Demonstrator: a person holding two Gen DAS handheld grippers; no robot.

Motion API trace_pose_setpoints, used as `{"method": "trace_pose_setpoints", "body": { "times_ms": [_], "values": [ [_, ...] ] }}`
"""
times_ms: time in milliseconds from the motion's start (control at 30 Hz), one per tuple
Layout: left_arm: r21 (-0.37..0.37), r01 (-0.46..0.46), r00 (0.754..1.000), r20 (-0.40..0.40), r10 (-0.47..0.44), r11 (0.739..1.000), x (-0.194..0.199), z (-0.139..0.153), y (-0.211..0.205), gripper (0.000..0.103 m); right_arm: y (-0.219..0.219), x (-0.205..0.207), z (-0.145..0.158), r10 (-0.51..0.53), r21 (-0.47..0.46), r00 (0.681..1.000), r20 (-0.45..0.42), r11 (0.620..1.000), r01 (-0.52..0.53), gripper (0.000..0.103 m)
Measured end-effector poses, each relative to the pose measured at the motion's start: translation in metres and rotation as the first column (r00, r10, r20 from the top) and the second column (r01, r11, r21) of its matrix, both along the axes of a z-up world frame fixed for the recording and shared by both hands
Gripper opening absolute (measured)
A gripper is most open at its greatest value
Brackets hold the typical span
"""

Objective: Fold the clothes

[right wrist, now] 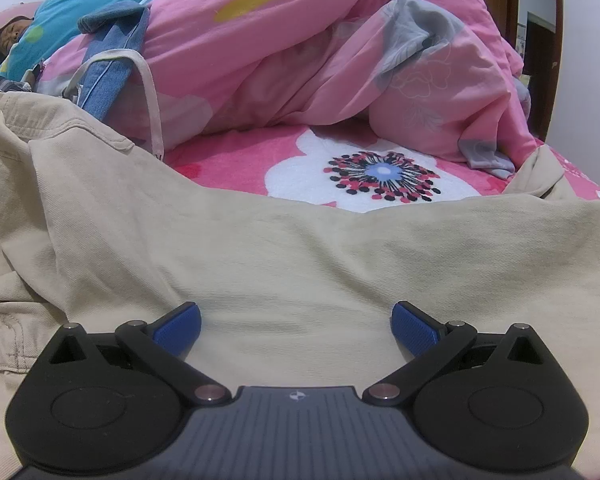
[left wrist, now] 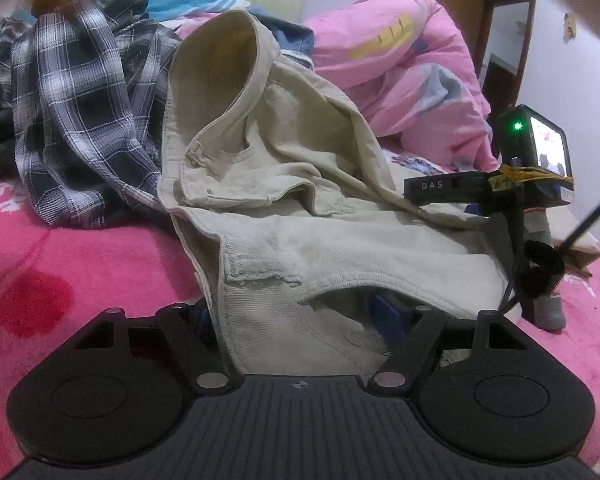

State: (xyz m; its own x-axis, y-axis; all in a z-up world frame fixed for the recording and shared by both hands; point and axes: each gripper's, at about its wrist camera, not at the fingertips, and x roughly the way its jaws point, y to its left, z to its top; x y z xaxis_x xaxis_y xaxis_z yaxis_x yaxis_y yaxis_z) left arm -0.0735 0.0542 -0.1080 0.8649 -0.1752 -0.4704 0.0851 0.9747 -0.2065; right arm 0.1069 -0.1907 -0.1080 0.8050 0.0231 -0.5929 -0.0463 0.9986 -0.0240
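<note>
- The left hand-held gripper (left wrist: 296,316) stands fairly wide; beige trousers (left wrist: 284,184) drape between its fingers, whose pads are mostly hidden by the cloth, so a grip cannot be told.
- A trouser fold rises just ahead of it, waistband edge uppermost and tilted left; a torn pocket flap hangs close in front.
- To its left, the pink bedspread (left wrist: 40,248) lies bare: open room there.
- Ahead and left, a plaid shirt (left wrist: 80,120) lies crumpled, touching the trousers.
- To its right, the other gripper's body (left wrist: 536,184) stands beside the trousers' right edge.
- The right hand-held gripper (right wrist: 296,330) is wide apart, blue pads (right wrist: 178,330) clear of the cloth, with flat trouser fabric (right wrist: 300,256) under and between them.
- Ahead of it the trouser edge ends on the bedspread's flower print (right wrist: 380,176), a bare patch.
- Beyond, a pink quilt (right wrist: 340,60) is heaped; ahead left, a denim piece (right wrist: 112,76) lies against it.
- A person (right wrist: 8,36) lies far ahead left.
- The trousers are creased, faintly soiled.
</note>
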Motion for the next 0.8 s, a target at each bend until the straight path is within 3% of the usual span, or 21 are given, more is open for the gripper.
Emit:
{"method": "trace_pose_setpoints", "body": {
  "times_ms": [800],
  "values": [
    [0.020, 0.015, 1.000, -0.017, -0.015, 1.000, 0.0058, -0.0002, -0.0021, 0.083, 0.0002, 0.0000, 0.0000, 0.000, 0.000, 1.000, 0.001, 1.000, 0.000, 0.103]
  ]
}}
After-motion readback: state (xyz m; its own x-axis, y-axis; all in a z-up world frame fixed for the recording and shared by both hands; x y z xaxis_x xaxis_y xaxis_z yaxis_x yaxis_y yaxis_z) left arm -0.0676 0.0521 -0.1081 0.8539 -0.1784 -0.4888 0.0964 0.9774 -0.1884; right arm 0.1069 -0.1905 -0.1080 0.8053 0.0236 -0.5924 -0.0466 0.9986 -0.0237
